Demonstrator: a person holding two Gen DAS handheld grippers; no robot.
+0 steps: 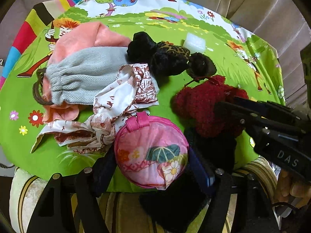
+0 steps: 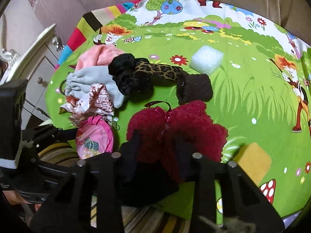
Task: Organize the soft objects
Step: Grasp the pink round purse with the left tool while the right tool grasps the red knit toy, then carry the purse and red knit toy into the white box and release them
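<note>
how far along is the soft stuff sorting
Early. Nothing looks sorted: the pink cloth, grey knit and printed scarf lie heaped, with black and leopard pieces beside them. In hand: the left gripper brackets the pink pouch; the right gripper brackets the red fuzzy item. Two sponges remain loose.

Both wrist cameras look steeply down from close above the near edge of the cartoon-print cloth (image 1: 175,31), the left view centred over the pink pouch (image 1: 151,151), the right apparently further right, sharing the red fluffy item (image 2: 175,128).
</note>
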